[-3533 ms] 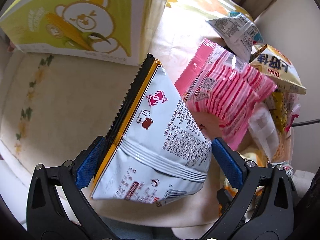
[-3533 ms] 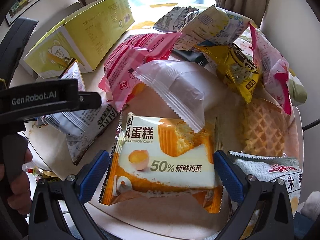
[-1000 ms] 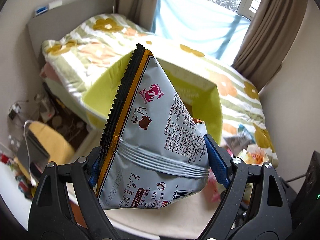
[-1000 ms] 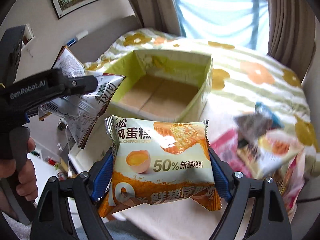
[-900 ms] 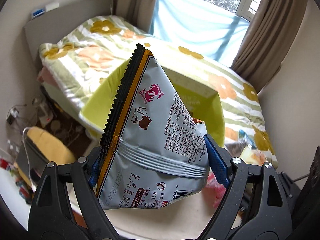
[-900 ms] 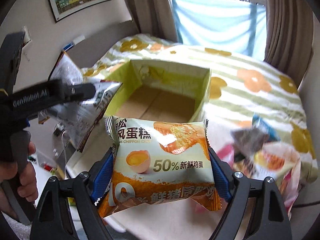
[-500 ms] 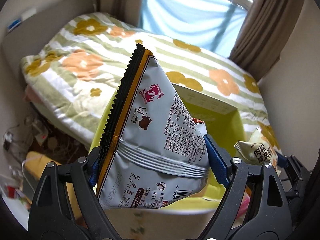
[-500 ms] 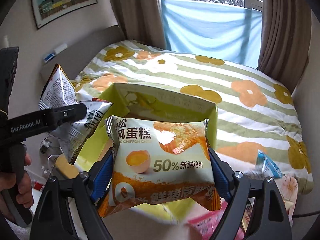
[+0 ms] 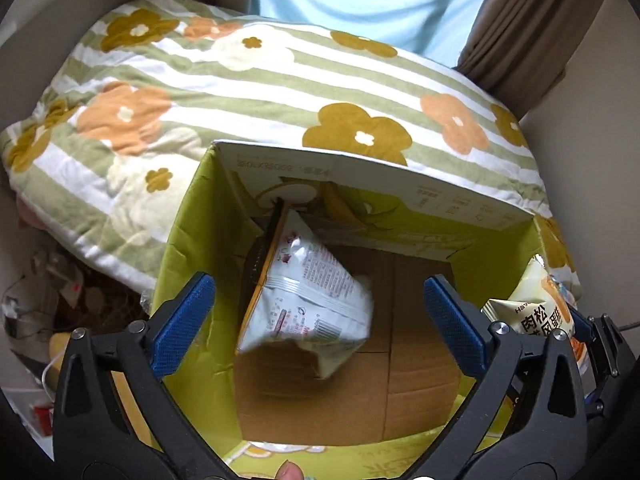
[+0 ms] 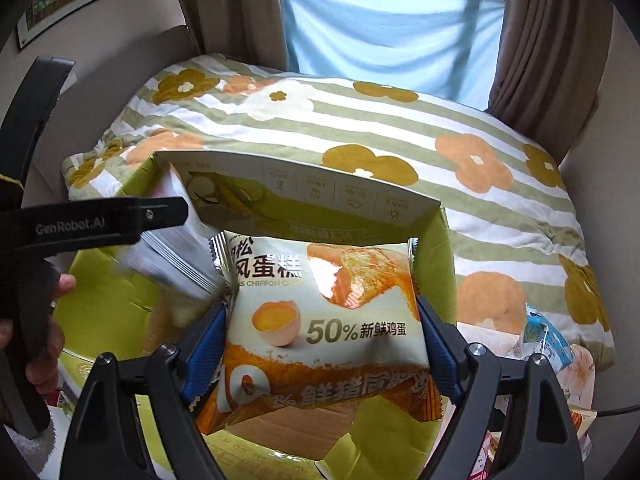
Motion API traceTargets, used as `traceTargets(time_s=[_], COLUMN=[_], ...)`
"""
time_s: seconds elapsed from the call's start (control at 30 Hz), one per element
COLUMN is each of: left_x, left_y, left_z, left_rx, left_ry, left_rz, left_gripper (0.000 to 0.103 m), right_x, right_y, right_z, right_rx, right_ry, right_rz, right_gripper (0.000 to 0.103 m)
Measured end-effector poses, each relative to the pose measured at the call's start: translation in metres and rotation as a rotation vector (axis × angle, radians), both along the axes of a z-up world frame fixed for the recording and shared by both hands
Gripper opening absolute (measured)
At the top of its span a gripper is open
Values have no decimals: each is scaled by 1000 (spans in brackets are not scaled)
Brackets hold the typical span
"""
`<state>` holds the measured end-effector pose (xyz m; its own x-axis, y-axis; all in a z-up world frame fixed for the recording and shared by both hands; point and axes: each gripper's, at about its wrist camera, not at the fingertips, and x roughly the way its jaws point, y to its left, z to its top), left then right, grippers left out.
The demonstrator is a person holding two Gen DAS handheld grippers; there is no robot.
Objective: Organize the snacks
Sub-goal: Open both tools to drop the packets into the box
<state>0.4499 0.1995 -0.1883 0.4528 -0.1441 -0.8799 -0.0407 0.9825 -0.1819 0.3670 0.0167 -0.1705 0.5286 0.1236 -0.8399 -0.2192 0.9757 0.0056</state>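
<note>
Snacks are going in: the silver packet [image 9: 304, 296], freed from the left gripper's [image 9: 318, 320] opening jaws, is dropping into the box [image 9: 420, 360] at frame centre while the right gripper [image 10: 322, 344] is pinching the cake packet [image 10: 324, 320].

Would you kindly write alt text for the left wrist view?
The left claw, its jaws opening, hangs over an open yellow-green carton with a silver snack bag below, free of its blue pads. A floral striped quilt lies beyond; a chiffon cake packet shows at right.

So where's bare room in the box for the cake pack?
The cardboard floor of the box is bare on its right half, bordered by the right wall and near rim. The silver bag, dropping from the opening left claw, crowds the left side.
</note>
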Motion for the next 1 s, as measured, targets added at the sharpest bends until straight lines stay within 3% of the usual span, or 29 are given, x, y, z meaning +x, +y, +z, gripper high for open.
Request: traceTargets(time_s=[0.4,0.73,0.9,1.0], left_x=[-32,-54,-71,-80], left_y=[16,15,22,25], left_z=[-6,6,9,9], left_rx=[-22,19,29,28], left_ry=[45,20,15,17], left_rz=[48,52,64,68], left_gripper=[103,103,103,103], right_x=[14,41,29,22], right_y=[3,7,7,7], right_z=[-14,-16,-9,-9], right_rx=[28,34,24,2], right_ry=[50,22,-49,-28], right_rz=[32,27,29,33], right_gripper=[84,94,94,94])
